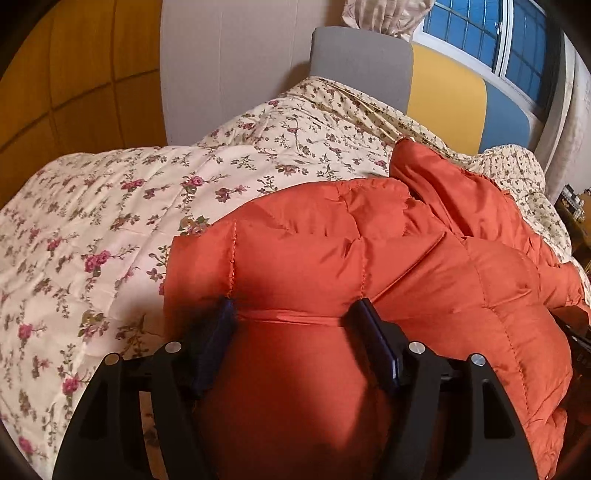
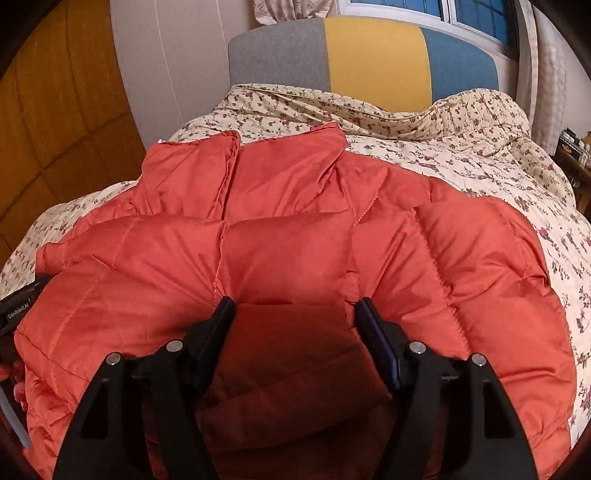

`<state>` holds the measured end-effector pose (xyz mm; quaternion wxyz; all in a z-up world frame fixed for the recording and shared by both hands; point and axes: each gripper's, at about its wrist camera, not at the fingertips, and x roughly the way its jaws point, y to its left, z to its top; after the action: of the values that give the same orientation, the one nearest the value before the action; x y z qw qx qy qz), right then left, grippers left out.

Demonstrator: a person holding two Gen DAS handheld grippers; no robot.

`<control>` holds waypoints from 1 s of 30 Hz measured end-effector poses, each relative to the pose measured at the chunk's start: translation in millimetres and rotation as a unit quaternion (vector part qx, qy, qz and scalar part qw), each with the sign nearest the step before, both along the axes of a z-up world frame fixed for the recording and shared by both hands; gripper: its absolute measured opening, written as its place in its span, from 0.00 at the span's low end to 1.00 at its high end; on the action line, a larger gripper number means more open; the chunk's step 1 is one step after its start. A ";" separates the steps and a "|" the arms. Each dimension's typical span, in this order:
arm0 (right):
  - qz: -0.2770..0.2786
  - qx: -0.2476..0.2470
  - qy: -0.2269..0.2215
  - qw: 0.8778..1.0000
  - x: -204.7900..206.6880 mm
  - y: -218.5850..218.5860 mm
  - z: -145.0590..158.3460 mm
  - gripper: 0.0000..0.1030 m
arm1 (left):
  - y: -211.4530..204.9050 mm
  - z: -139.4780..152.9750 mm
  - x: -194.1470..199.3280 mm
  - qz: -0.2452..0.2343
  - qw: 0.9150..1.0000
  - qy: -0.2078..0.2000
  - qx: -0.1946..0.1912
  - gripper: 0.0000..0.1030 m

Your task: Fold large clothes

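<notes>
Puffy orange-red fabric fills the gap between the fingers of the left gripper [image 1: 295, 314], a thick roll of the quilted down jacket [image 1: 369, 251] bulging up and back between the two dark pads, which press into it on either side so that the jaws are clamped on the jacket with a wide bundle between them. From that side the jacket spreads away to the right, over the flowered quilt [image 1: 110, 221] that covers the bed, with a raised fold of it standing up farther back. Over on the other side the right gripper [image 2: 295, 310] has the same sort of hold: its pads bear on a shadowed, folded wad of the jacket [image 2: 295, 221], jaws standing apart only as far as the padding forces them. Ahead of that gripper the jacket lies broad across the middle of the bed, its stitched panels fanned out, and two flaps stick up at the far edge near the head of the bed. The quilt [image 2: 480, 155] shows bare to the right and is rumpled up against the headboard [image 2: 369, 55], which has grey, yellow and blue panels. A window [image 1: 480, 33] sits above the headboard, a curtain bunched beside it, and wooden panelling [image 1: 74, 74] runs along the left wall.
</notes>
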<state>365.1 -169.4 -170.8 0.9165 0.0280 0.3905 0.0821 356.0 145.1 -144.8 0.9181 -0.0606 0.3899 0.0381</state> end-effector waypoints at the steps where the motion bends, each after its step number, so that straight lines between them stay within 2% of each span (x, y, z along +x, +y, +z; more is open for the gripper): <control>1: 0.000 0.001 0.000 1.000 0.8 -1.2 0.5 0.65 | -2.2 3.6 -4.6 0.006 1.000 -0.001 0.011 0.72; 3: -0.001 0.003 -0.001 1.000 -1.3 -3.1 3.0 0.67 | -3.4 13.1 -20.4 0.034 0.999 -0.012 0.030 0.89; 5: -0.005 0.002 -0.008 1.000 -9.6 -7.9 12.1 0.68 | -0.5 25.5 -45.4 0.060 0.997 -0.043 0.023 0.90; 7: -0.007 0.005 -0.031 0.999 -24.4 -11.0 24.7 0.68 | 5.9 39.8 -75.3 0.085 0.993 -0.080 0.000 0.90; 9: -0.002 0.010 -0.059 0.998 -36.1 -11.5 40.5 0.67 | 7.6 49.2 -94.0 0.099 0.990 -0.098 -0.007 0.90; 11: 0.015 0.016 -0.066 0.998 -37.5 -6.0 51.2 0.66 | 4.5 55.4 -96.5 0.101 0.989 -0.103 -0.010 0.90; 16: 0.049 0.006 -0.035 0.998 -8.0 21.5 48.1 0.64 | -19.9 52.2 -40.9 0.045 0.997 -0.056 0.017 0.90; 19: 0.040 -0.002 -0.007 0.999 13.9 27.3 28.6 0.65 | -26.3 34.6 -2.1 0.038 0.998 -0.014 0.040 0.90; 21: 0.035 0.001 -0.003 0.999 17.6 25.7 17.6 0.66 | -24.5 12.7 15.4 0.032 0.998 0.017 0.056 0.90; 25: 0.029 -0.015 -0.010 0.999 18.7 32.0 4.8 0.66 | -16.2 -4.0 23.9 0.017 0.999 0.019 0.026 0.91; 30: 0.027 -0.025 -0.006 0.999 21.3 34.8 -3.6 0.66 | -15.1 -8.8 24.7 0.018 0.999 0.023 0.025 0.92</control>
<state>386.3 -134.6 -174.4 0.9167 -0.0058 0.3875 0.0971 380.7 130.0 -153.6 0.9091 -0.0440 0.4090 0.0656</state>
